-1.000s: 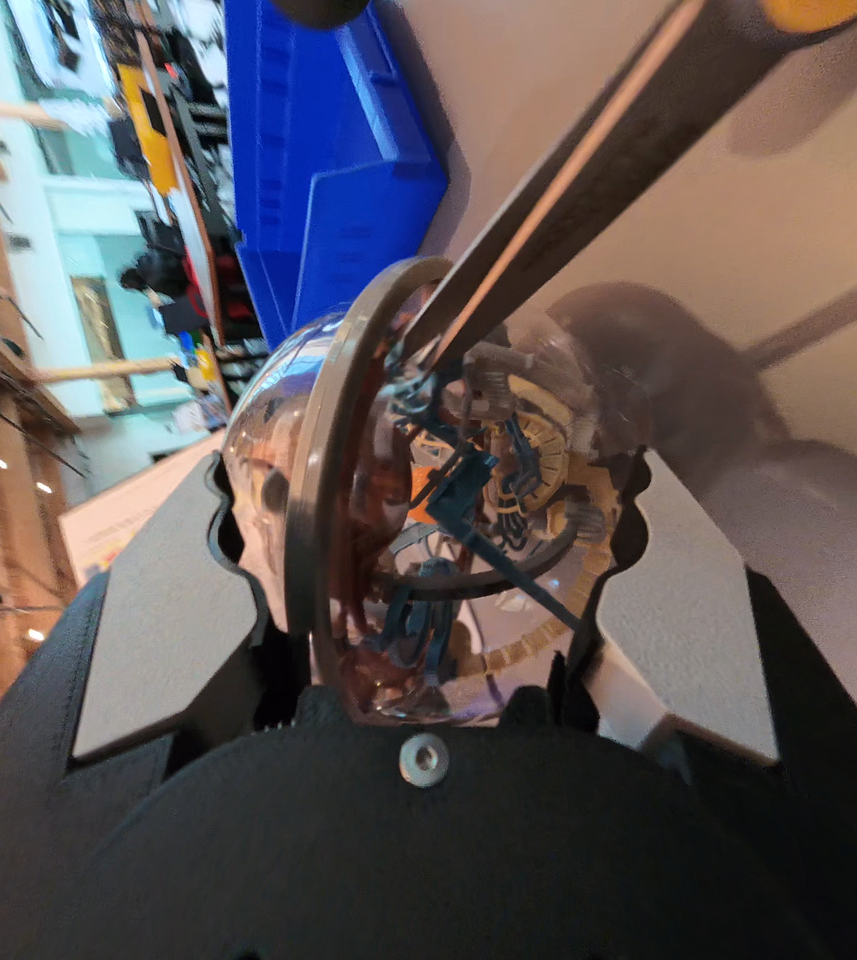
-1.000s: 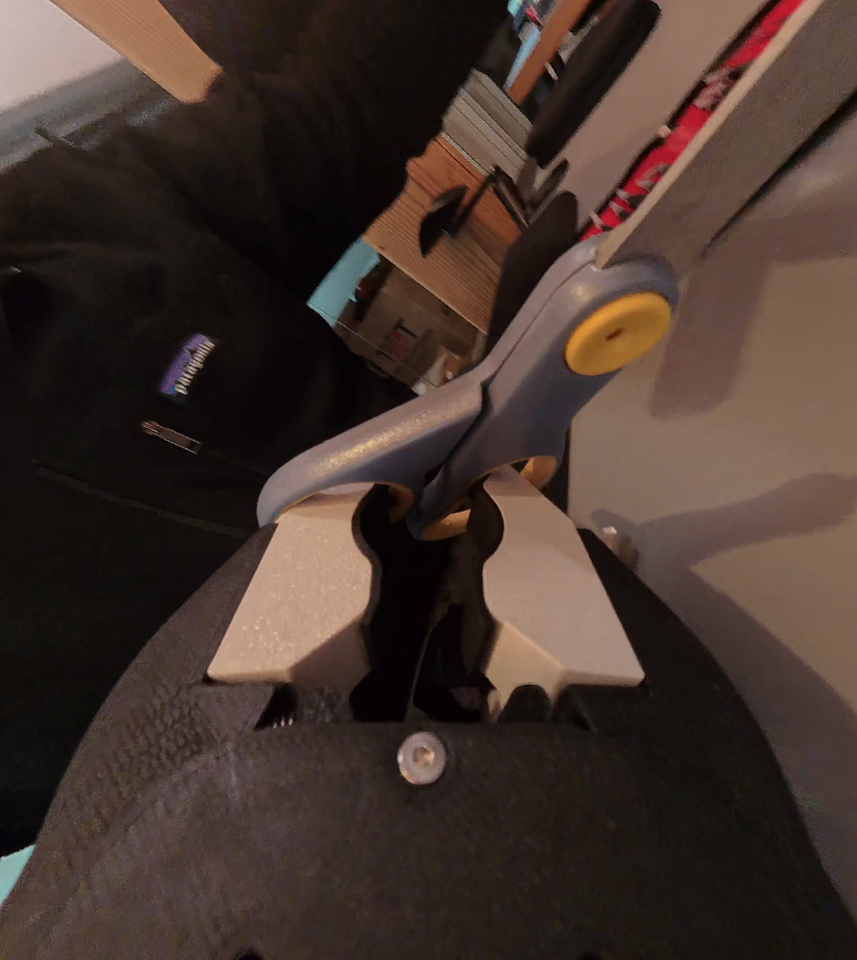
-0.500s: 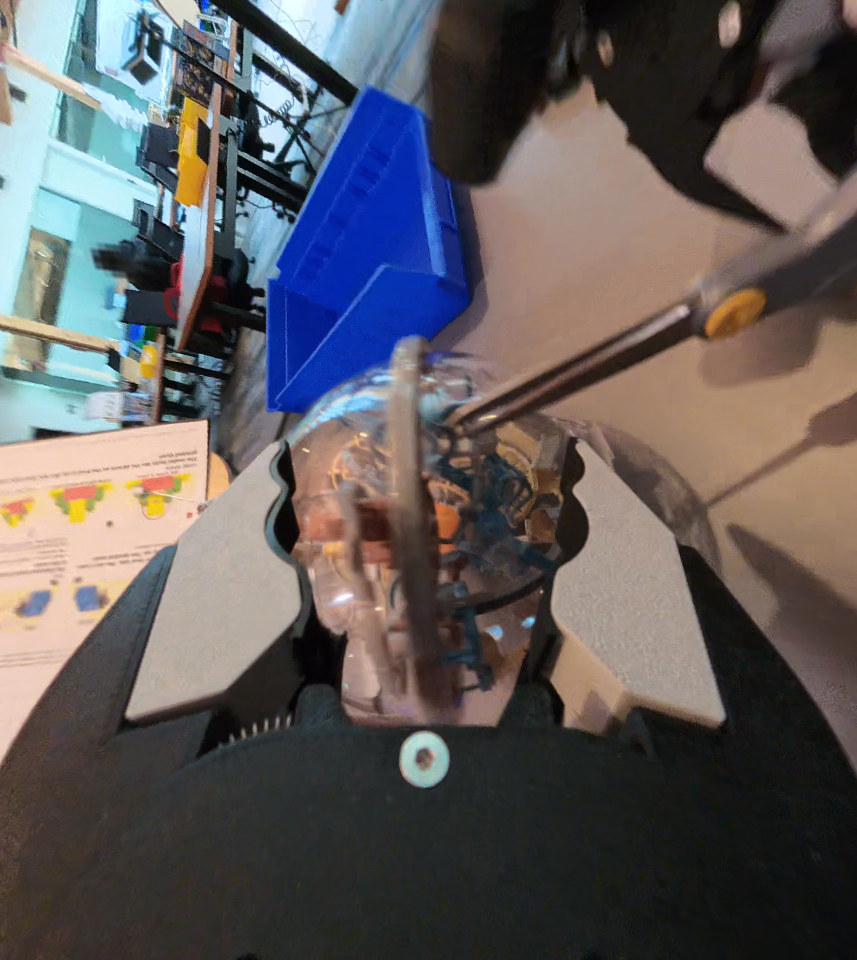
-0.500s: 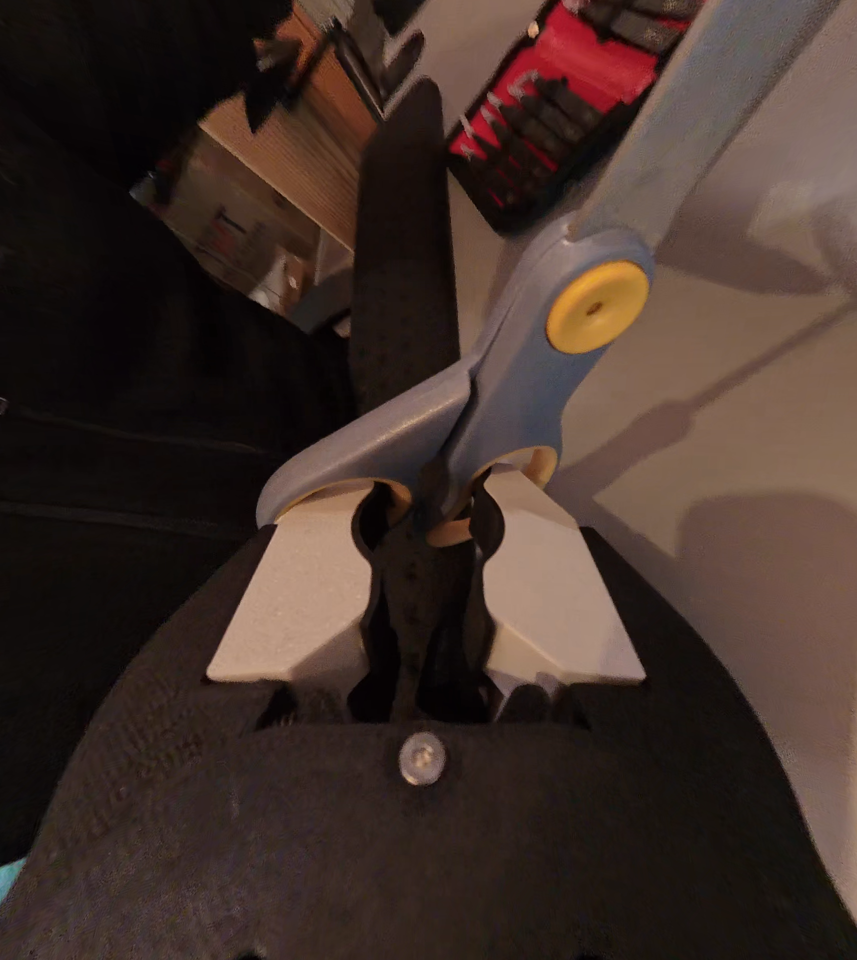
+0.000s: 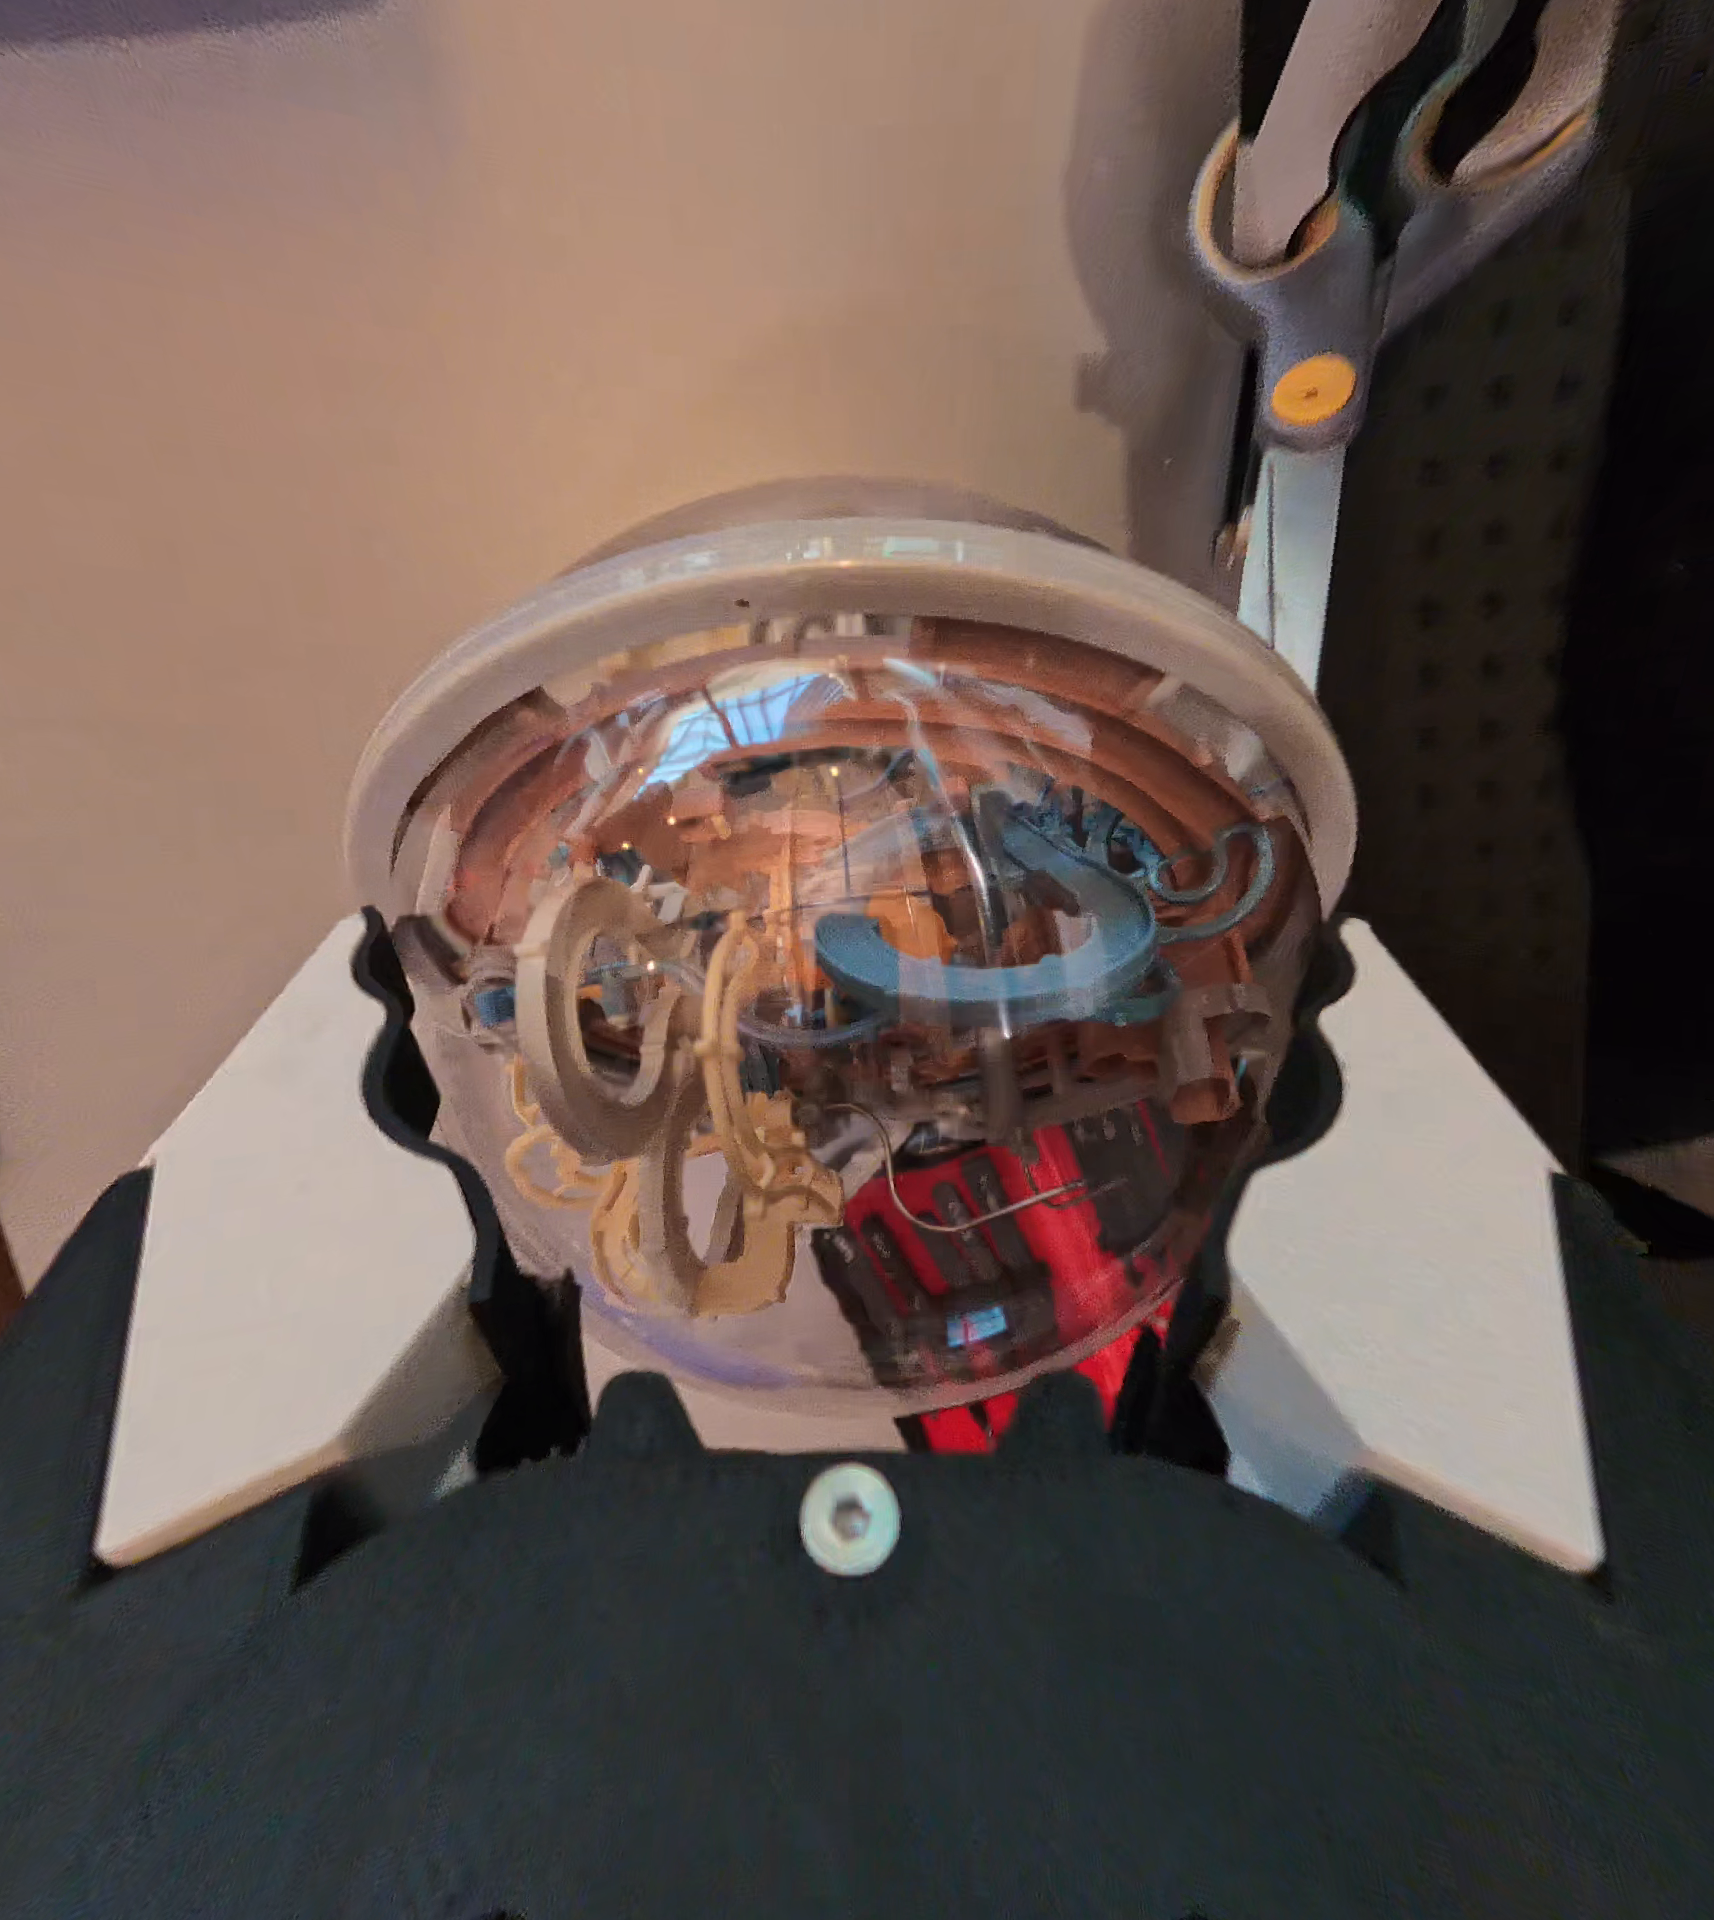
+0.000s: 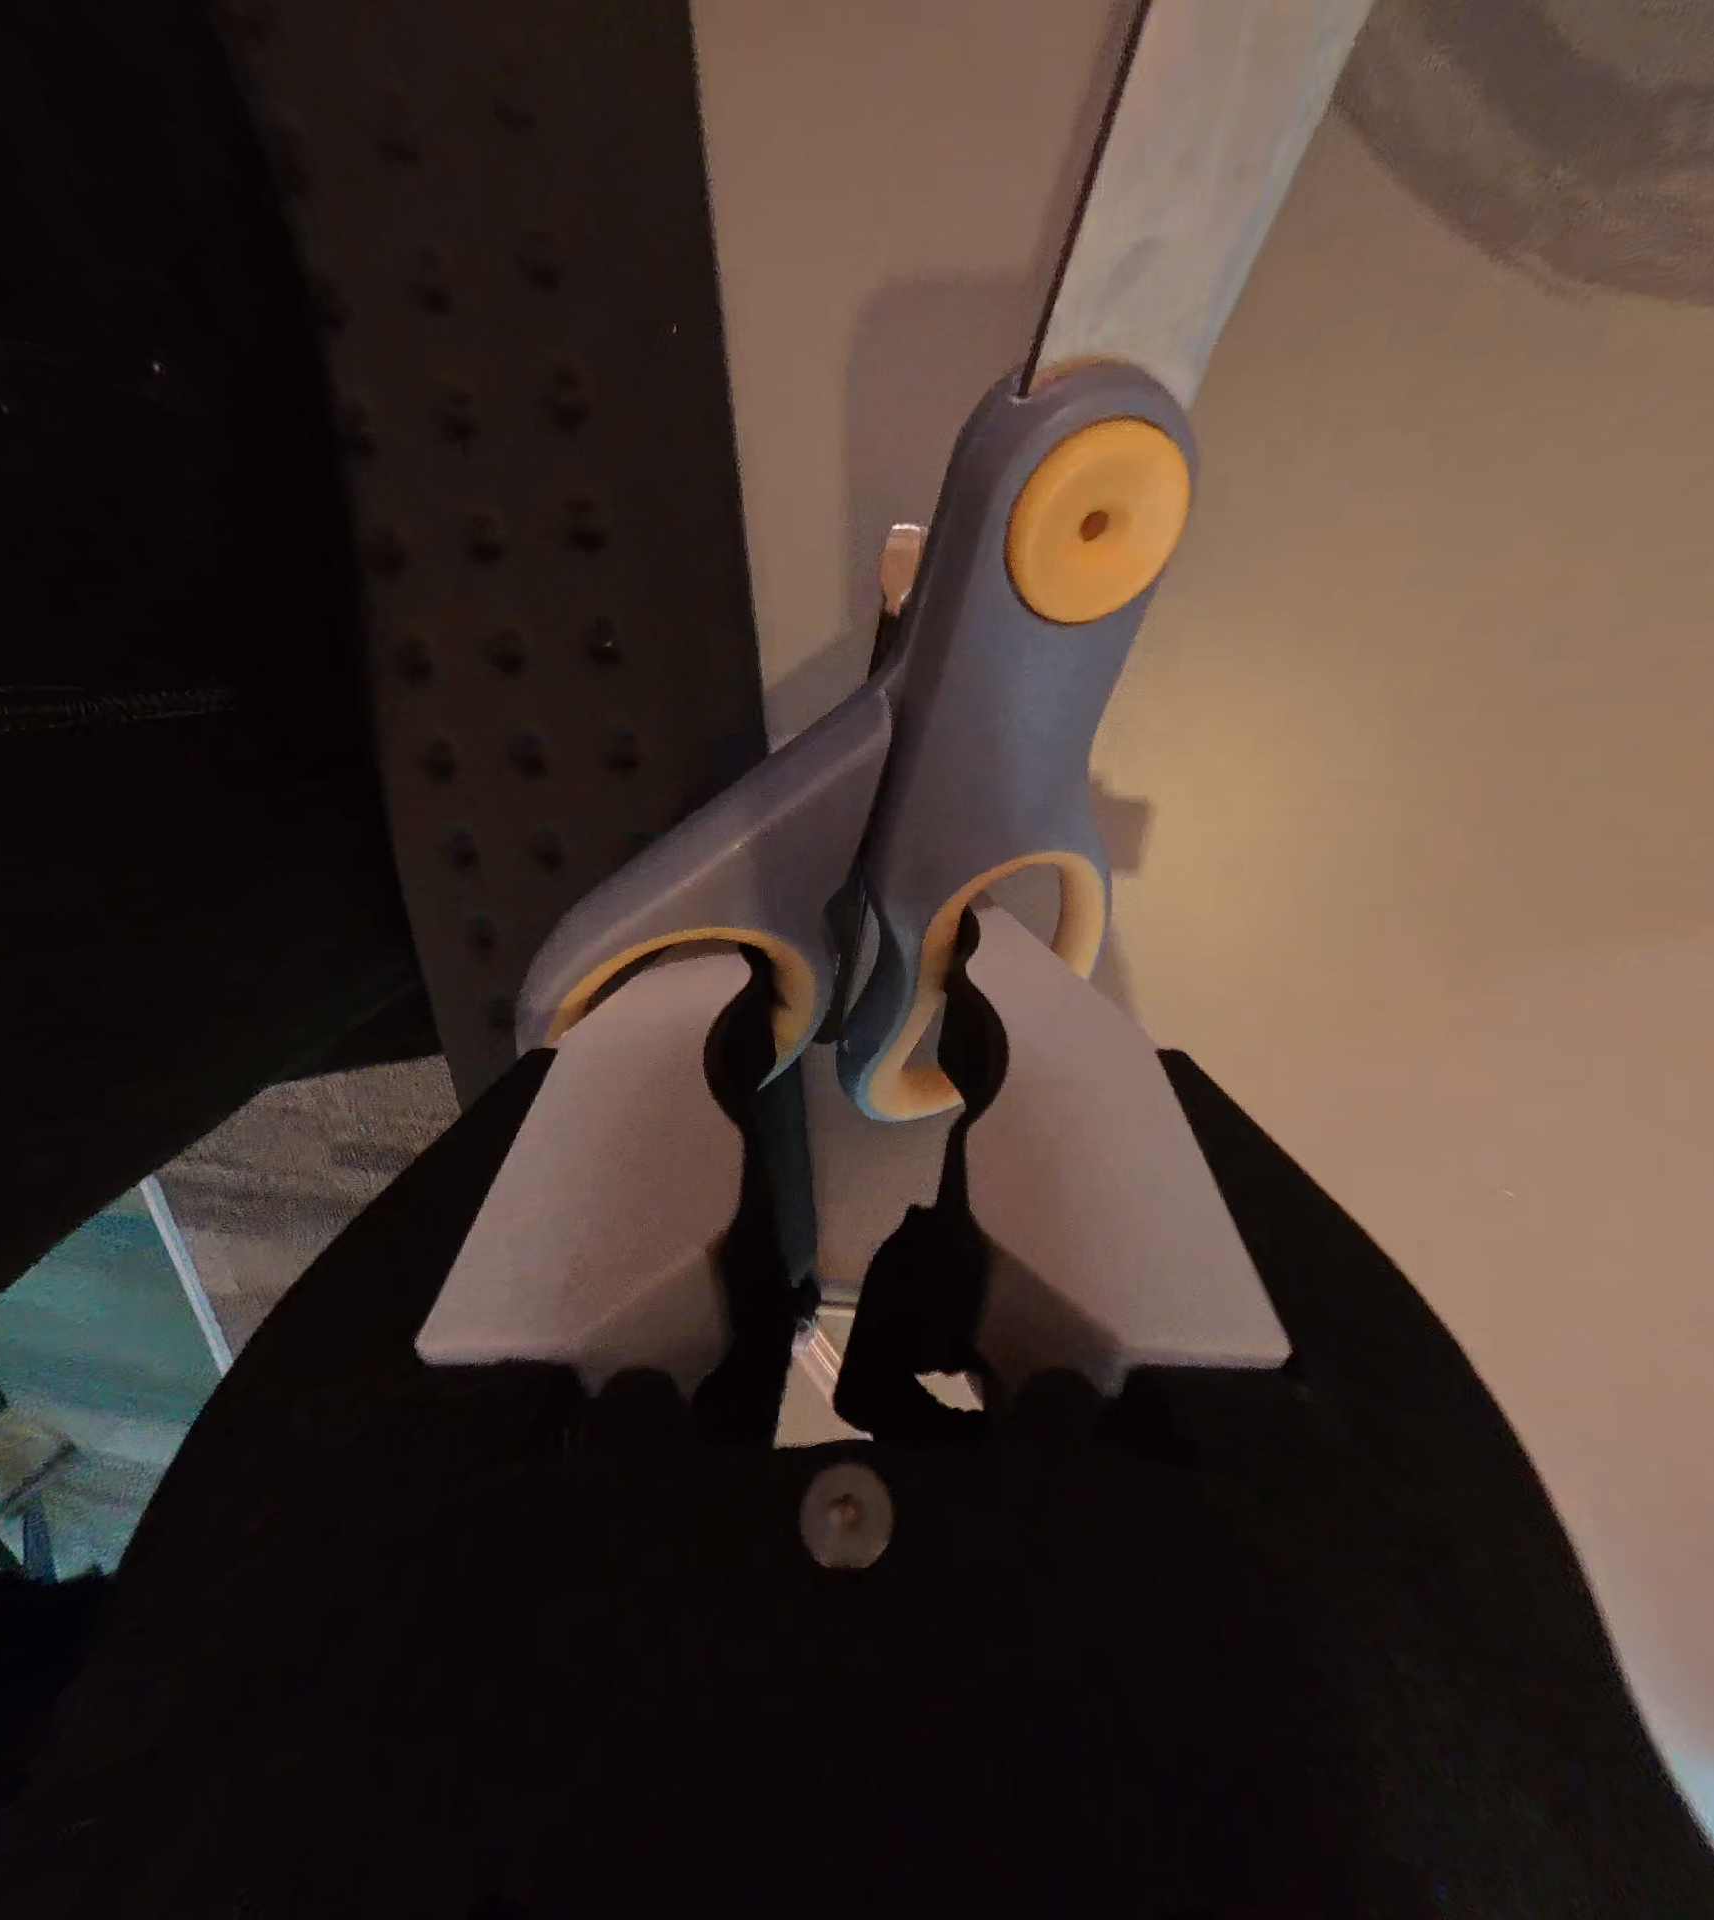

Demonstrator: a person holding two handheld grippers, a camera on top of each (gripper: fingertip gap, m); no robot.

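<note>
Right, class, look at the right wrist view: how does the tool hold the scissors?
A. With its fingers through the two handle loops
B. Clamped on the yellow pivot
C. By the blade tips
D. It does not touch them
A: the right tool's fingers pass through the yellow-lined loops of the scissors, blades pointing away.

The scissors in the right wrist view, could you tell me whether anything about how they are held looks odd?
Yes. The right claw grips the scissors with its fingers threaded through the two handle loops rather than clamped on the outside. Nothing looks damaged. The blades point away, closed, tips out of frame.
</note>
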